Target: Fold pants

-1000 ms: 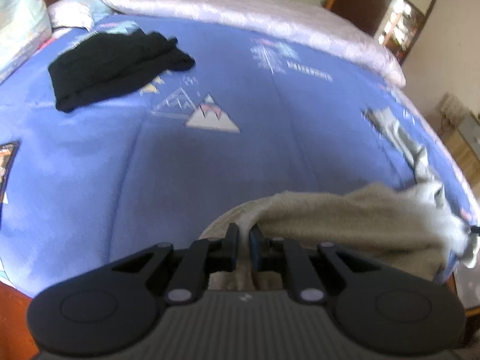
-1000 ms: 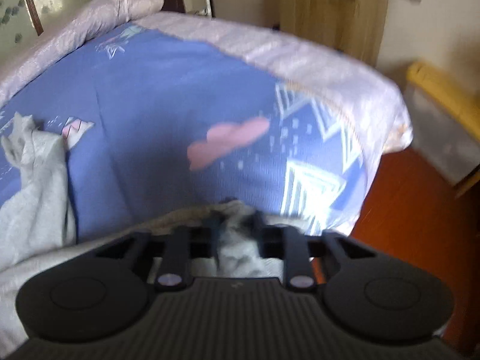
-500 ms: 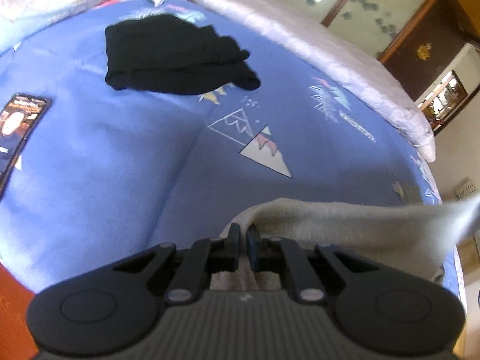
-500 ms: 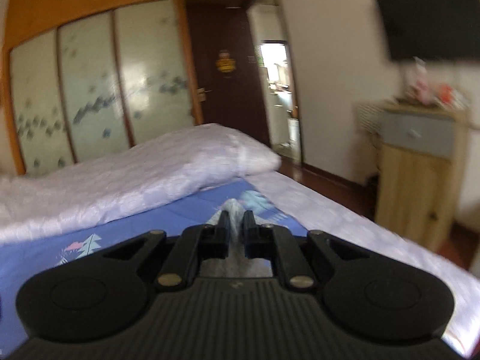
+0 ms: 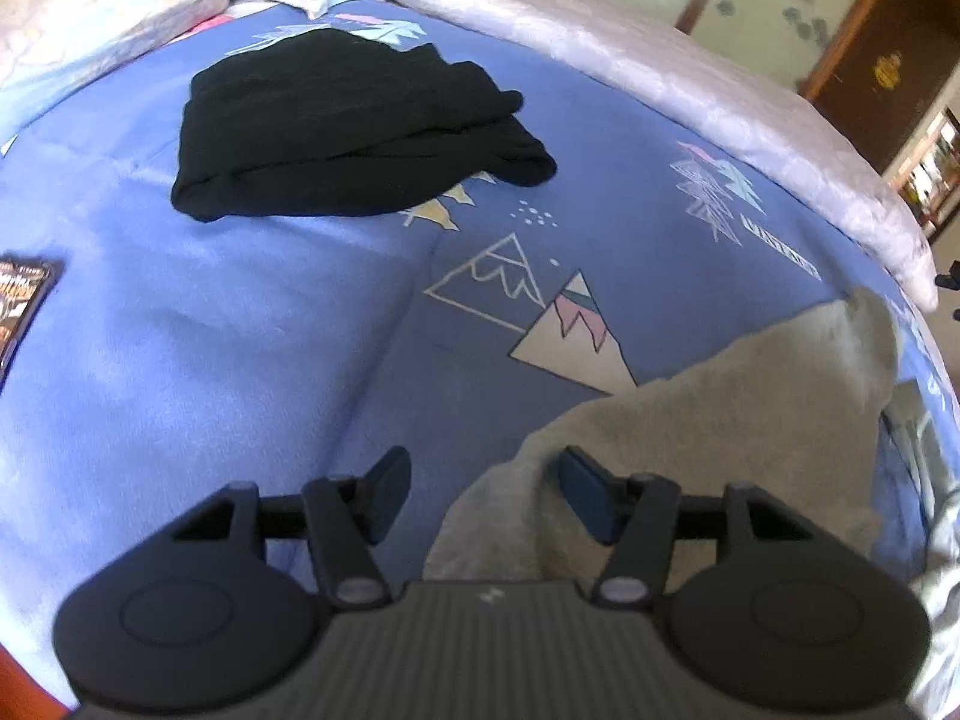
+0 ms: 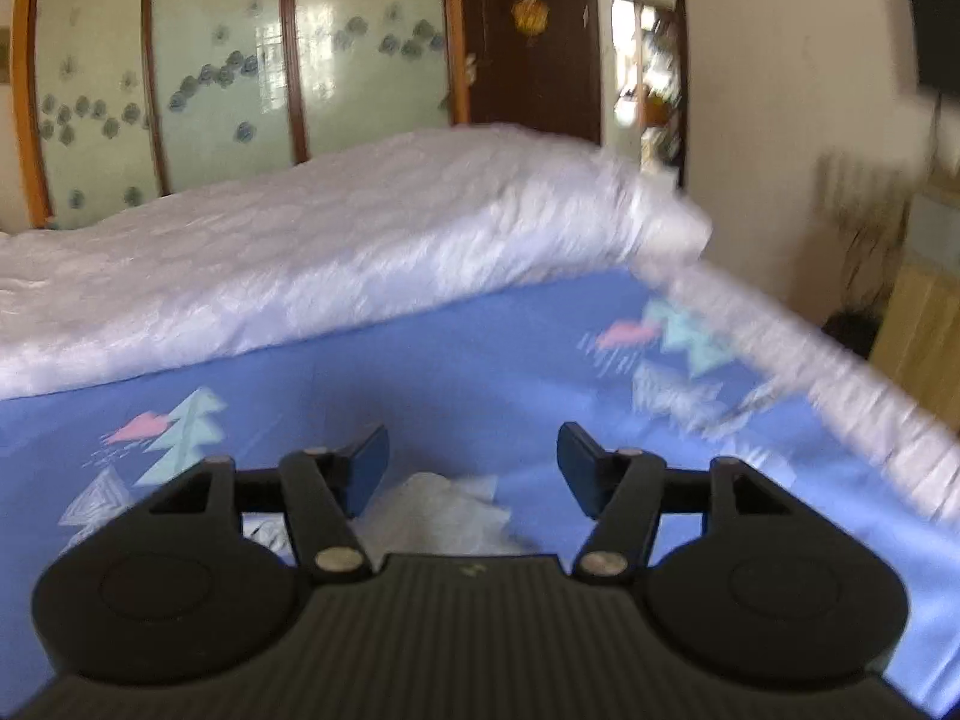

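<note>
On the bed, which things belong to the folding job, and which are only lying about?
Part of the job:
- grey pants, lying between the opening jaws of both grippers, not pinched
- left gripper
- right gripper

Lying about:
- black garment, folded, farther up the blue quilt
- phone at the left edge
- white blanket
- pillows

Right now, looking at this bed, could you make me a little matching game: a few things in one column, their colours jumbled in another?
Things:
1. folded garment near the pillows
2. pants by the left gripper
3. bedspread
4. rolled quilt along the far edge

Colours:
A. blue
B. white
C. black
D. grey-beige

Pairs: 1-C, 2-D, 3-A, 4-B
</note>
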Motion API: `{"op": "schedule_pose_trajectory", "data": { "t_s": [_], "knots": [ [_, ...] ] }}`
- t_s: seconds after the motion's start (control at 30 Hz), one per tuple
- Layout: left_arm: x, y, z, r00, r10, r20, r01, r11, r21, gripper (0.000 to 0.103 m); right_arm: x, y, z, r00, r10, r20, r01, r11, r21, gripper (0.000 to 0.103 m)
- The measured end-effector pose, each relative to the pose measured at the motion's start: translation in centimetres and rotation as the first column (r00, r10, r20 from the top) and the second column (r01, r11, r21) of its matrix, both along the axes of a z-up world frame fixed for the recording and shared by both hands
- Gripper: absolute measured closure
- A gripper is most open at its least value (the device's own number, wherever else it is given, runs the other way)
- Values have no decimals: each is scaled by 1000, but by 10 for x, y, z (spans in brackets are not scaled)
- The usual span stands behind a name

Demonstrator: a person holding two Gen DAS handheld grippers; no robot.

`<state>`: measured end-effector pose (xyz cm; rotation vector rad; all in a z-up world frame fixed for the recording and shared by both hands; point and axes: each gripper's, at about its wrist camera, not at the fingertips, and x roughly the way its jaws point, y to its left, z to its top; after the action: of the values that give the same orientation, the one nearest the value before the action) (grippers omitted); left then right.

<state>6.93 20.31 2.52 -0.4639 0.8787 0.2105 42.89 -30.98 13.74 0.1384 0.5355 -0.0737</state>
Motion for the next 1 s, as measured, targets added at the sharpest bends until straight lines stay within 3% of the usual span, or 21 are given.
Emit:
{"op": "schedule_pose_trajectory", "data": {
  "t_s": [0.13,0.23,0.37,0.43,0.47,0.5,0.53,0.57,0.6,0.67,0.77,0.83,0.9,1.0],
  "knots": [
    [-27,9,9,1000,17,8,-16,999,-49,47,-44,-50,-12,1000,12,-26,-11,999,42,40],
    [-63,15,21,998,45,37,-43,997,-68,46,-75,-79,-21,989,107,-102,-98,991,88,39],
    [-101,8,29,998,22,56,-14,991,-133,41,-125,-93,-41,968,142,-206,-142,990,13,37],
    [-111,-5,28,998,-19,65,31,983,-181,25,-143,-95,-55,956,144,-258,-155,988,-25,31],
    [-113,-14,25,997,-48,67,61,976,-210,22,-151,-100,-64,941,160,-298,-165,986,9,32],
    [-113,-24,21,995,-80,64,93,967,-237,20,-159,-105,-73,926,176,-333,-168,984,54,50],
    [-111,-34,17,991,-117,58,129,957,-261,19,-161,-105,-81,915,179,-360,-162,984,77,98],
    [-109,-45,13,986,-156,53,165,946,-279,18,-169,-109,-82,917,158,-367,-136,987,84,95],
    [-106,-56,8,981,-188,47,193,938,-288,14,-179,-116,-77,935,129,-331,-104,990,94,96],
    [-98,-72,-2,976,-216,29,215,930,-299,8,-205,-139,-55,975,62,-213,-18,979,202,97],
    [-83,-90,-19,967,-253,-6,235,908,-348,2,-248,-175,-10,994,-103,-33,108,947,301,97],
    [-77,-101,-34,961,-271,-50,230,890,-393,2,-281,-196,29,972,-208,107,161,927,338,97],
    [-72,-110,-46,955,-289,-68,234,875,-424,2,-312,-210,65,927,-297,231,202,911,360,97],
    [-68,-119,-43,951,-306,-51,263,882,-392,4,-328,-209,98,875,-376,305,289,911,293,96]
  ]
}}
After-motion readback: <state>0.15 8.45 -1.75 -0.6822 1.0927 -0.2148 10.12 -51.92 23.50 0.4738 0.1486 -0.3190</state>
